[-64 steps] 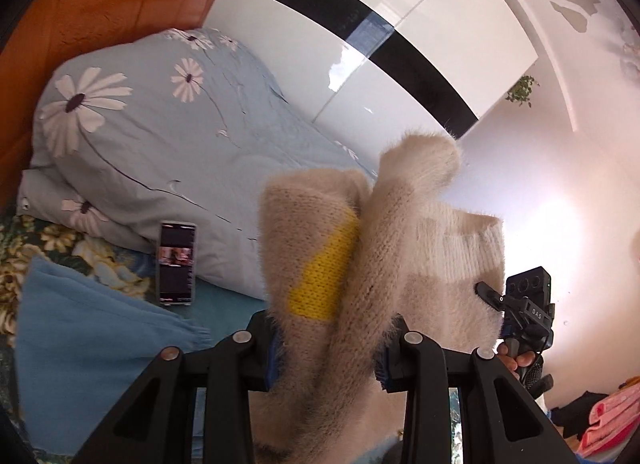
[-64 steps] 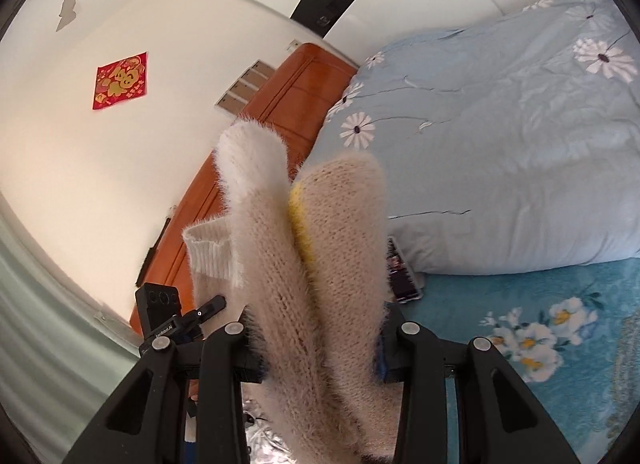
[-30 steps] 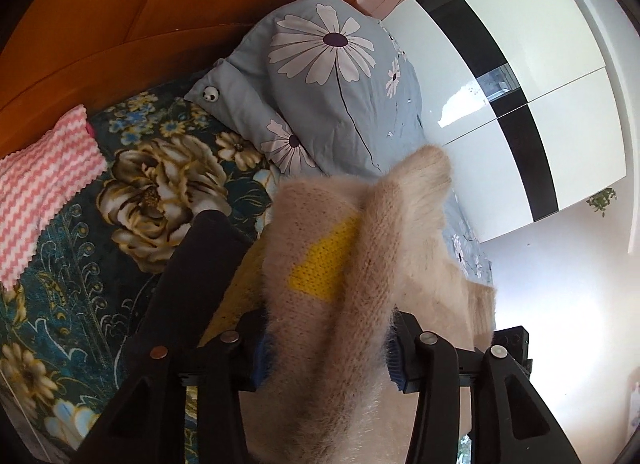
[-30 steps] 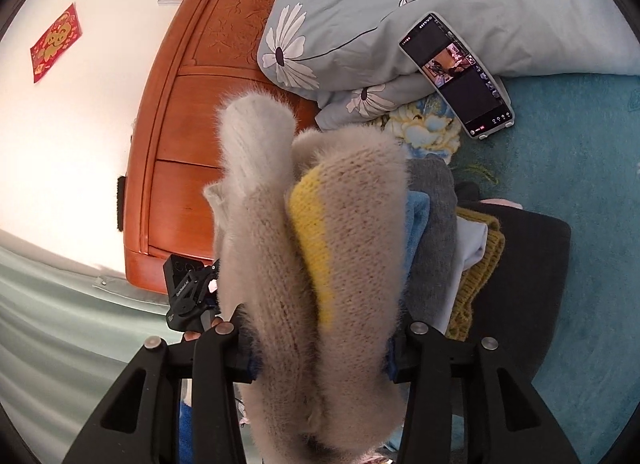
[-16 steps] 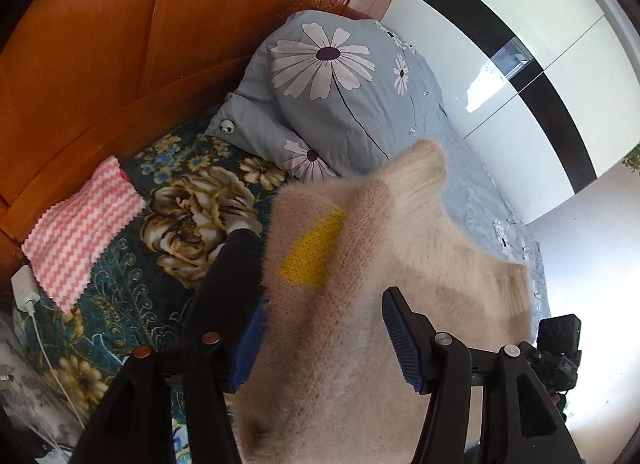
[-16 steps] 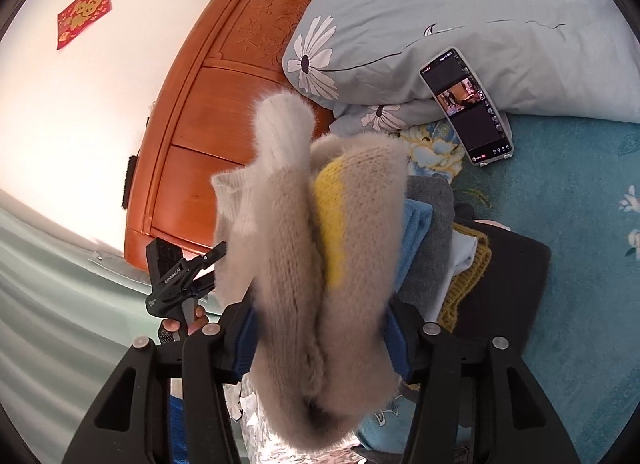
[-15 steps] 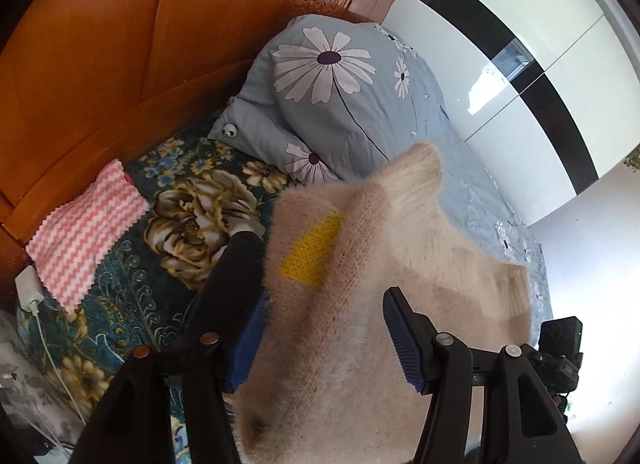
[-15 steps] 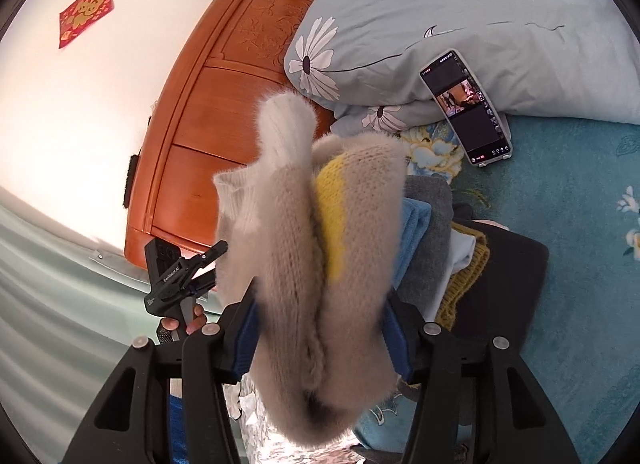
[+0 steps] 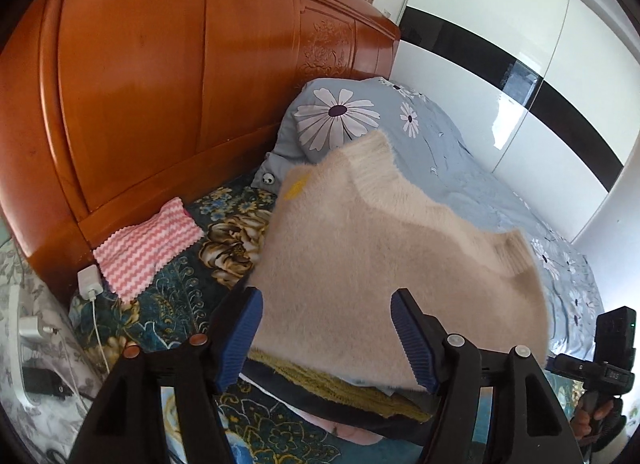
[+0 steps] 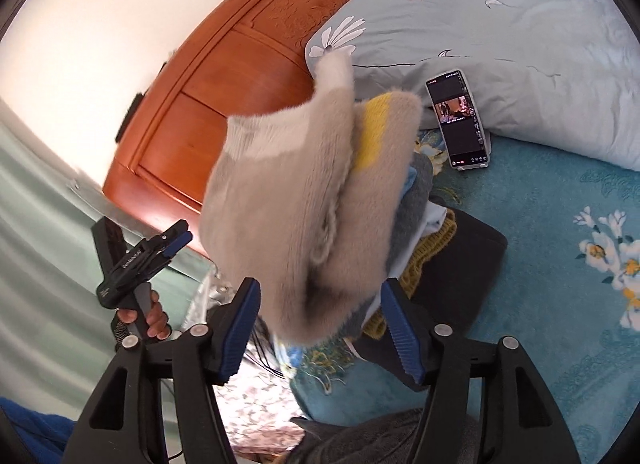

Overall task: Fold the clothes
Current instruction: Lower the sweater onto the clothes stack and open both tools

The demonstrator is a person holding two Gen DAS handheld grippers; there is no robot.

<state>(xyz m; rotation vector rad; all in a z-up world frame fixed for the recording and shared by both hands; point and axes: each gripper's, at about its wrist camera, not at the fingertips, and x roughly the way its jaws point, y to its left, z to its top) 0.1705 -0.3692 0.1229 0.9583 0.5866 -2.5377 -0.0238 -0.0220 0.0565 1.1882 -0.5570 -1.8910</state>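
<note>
Left wrist view, sweater: the folded beige sweater (image 9: 384, 264) is lying on top of the pile of folded clothes (image 9: 340, 388) on the bed (image 9: 168, 304), likely so it joins the finished garments.
Left wrist view, left tongs: the left tongs (image 9: 326, 334) are standing spread apart, pads clear of the knit and gripping nothing.
Left wrist view, surroundings: a pink zigzag cloth (image 9: 148, 242) is lying far left by the headboard (image 9: 160, 76).
Right wrist view, sweater: the sweater's near edge is sagging and blurred between the pads.
Right wrist view, right tongs: the right tongs (image 10: 318, 330) are gaping wide, gripping nothing.
Right wrist view, phone: a phone (image 10: 458, 120) is leaning on the daisy quilt (image 10: 500, 32), far right, clear of the pile.
</note>
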